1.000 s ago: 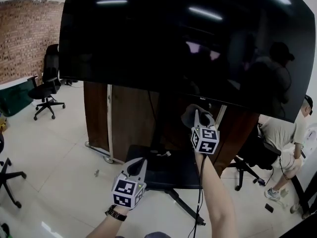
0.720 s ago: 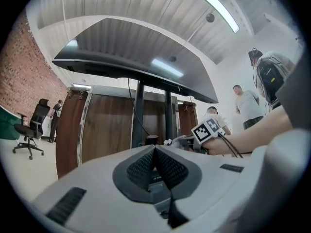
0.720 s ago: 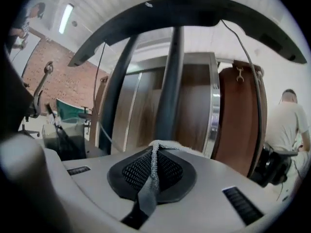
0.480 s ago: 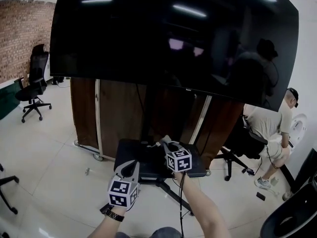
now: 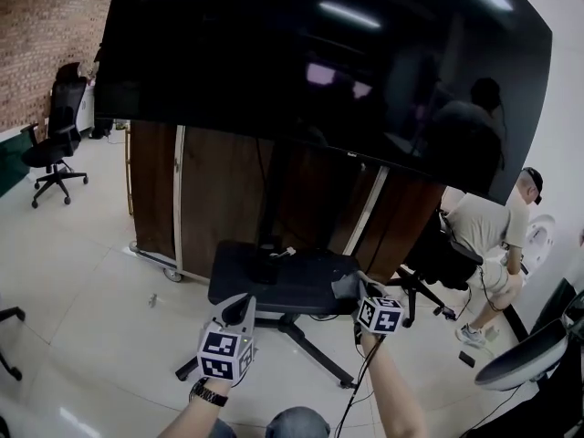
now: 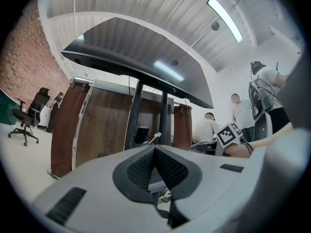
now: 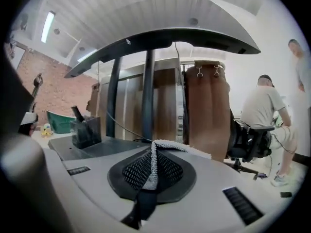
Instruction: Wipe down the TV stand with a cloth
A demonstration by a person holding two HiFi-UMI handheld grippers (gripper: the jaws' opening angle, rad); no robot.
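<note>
The TV stand's black shelf (image 5: 274, 276) sits under the big dark screen (image 5: 319, 71), and it also shows in the right gripper view (image 7: 97, 147). My right gripper (image 5: 363, 290) is at the shelf's right edge, shut on a grey cloth (image 5: 347, 286). In the right gripper view the cloth (image 7: 170, 147) is pinched between the jaws (image 7: 153, 164) and lies over them. My left gripper (image 5: 243, 307) hangs just in front of the shelf's near edge. Its jaws (image 6: 154, 152) are shut with nothing between them.
A small black box (image 7: 85, 130) and a white cable (image 5: 283, 253) rest on the shelf. The stand's legs (image 5: 315, 354) spread over the tiled floor. A brown wooden cabinet (image 5: 210, 199) stands behind. A person (image 5: 484, 231) sits on a chair at right, and an office chair (image 5: 55, 144) stands at far left.
My right gripper has come down with the cloth from near the screen's lower edge to the shelf's right edge. The left gripper has barely moved.
</note>
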